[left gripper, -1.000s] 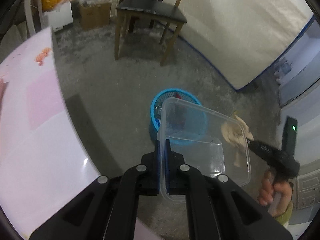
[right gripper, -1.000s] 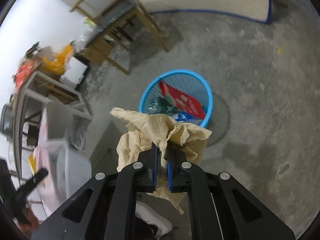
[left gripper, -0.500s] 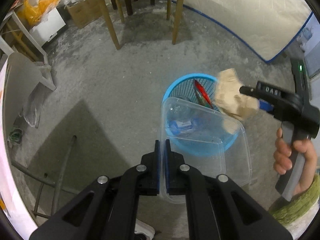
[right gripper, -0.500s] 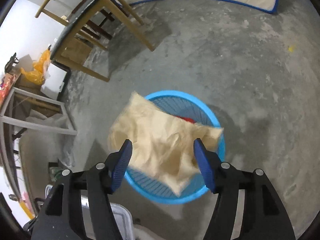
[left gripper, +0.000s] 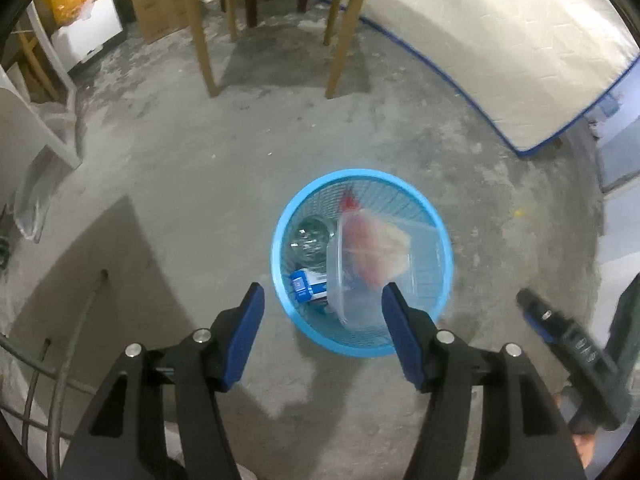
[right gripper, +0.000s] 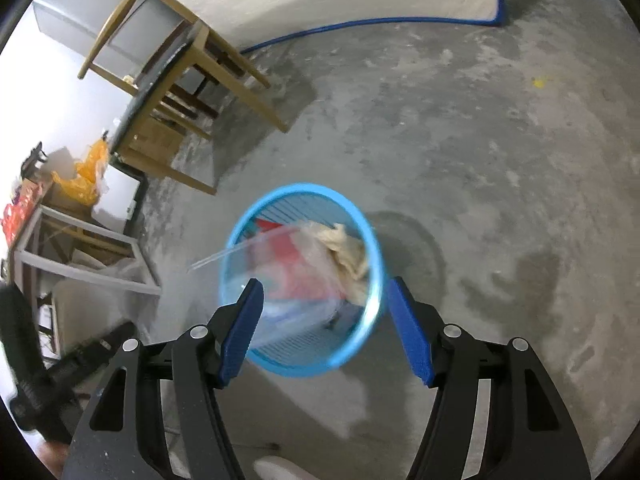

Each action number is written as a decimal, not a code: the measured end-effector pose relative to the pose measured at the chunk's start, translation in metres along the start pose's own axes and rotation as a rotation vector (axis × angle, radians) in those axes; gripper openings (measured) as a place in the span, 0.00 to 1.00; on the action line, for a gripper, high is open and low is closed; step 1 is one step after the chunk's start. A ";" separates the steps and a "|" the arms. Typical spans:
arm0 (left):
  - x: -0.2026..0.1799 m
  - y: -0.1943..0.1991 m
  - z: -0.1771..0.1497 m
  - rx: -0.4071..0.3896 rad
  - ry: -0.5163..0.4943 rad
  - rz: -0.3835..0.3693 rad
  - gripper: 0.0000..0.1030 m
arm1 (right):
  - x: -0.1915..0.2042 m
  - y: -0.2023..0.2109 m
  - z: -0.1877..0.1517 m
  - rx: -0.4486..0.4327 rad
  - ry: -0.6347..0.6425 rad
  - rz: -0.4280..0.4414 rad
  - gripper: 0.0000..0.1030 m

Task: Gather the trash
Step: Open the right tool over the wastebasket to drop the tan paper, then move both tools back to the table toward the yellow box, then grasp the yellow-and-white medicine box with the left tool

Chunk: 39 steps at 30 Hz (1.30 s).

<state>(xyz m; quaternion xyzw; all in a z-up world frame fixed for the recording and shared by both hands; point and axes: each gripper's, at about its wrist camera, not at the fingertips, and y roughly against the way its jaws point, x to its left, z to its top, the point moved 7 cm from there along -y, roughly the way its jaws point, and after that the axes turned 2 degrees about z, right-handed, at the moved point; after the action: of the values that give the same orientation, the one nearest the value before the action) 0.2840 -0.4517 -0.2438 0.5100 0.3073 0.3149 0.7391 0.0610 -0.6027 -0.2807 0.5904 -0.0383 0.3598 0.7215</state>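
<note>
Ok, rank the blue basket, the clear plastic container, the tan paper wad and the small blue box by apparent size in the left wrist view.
Largest to smallest, as they look:
1. blue basket
2. clear plastic container, blurred, so its outline is rough
3. tan paper wad, seen through the container, so only partly judged
4. small blue box, close to the wad; order unsure

Container (left gripper: pixel 360 276) and paper (right gripper: pixel 348 256) in basket (left gripper: pixel 440 308), before chair (left gripper: pixel 276 20).

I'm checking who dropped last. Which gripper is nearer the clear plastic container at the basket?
Left. The left gripper is opening right above the clear plastic container, which is tipping into the blue basket. The right gripper sits off to the side, open and empty.
</note>
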 end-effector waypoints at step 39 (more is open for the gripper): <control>0.326 0.315 -0.231 -0.521 0.386 0.217 0.91 | 0.288 0.086 -0.164 0.152 0.592 0.413 0.73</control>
<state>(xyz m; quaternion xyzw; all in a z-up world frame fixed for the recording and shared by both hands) 0.2563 0.0205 -0.0560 0.2646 0.2948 0.5504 0.7349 0.1642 -0.3183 -0.1213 0.4924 0.0804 0.6549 0.5676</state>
